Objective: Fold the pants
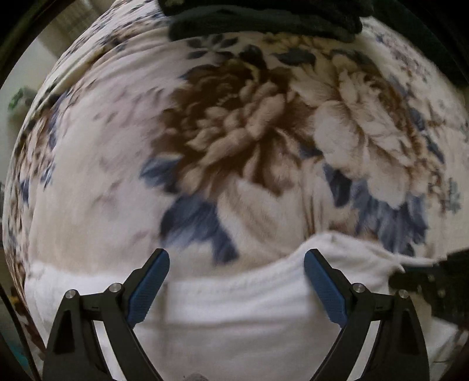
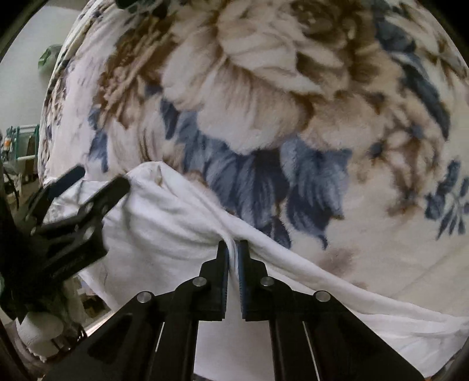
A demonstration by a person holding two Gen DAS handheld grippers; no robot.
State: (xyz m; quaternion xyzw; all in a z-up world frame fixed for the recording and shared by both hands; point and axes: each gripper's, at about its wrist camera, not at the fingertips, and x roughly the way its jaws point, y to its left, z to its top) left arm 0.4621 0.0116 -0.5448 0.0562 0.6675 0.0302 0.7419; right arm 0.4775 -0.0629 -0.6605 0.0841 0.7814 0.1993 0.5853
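Right gripper (image 2: 233,249): black fingers with ribbed blue pads (image 2: 242,263) pressed together, pinching a thin bunched ridge of the white pants (image 2: 181,222). The cloth gathers into a narrow pleat between the pads, and soft creases fan out from the pinch toward the left and the near right.

Left gripper (image 1: 236,260): fingers spread wide, blue textured pads (image 1: 151,281) facing each other with nothing between them. It hovers over the pants (image 1: 234,304); whether the fingertips touch the cloth cannot be told.

Pants: white, matte, slightly fuzzy knit or cotton, lying along the near edge of the bed. In the left wrist view they form a broad flat band with a faint straight fold line running across it and a rounded hump at the far right edge. In the right wrist view the far edge is a rolled, curved hem running from upper left down to the near right.

Blanket (image 1: 252,123) under the pants: plush fleece, cream ground, large brown and beige peony-like flowers with blue leaves; pile looks long and soft. Left wrist view is motion-blurred.

Dark garment (image 1: 263,20): black, thick, folded, at the far edge of the blanket.

Right gripper also shows at the right edge of the left wrist view, on the pants' hump.
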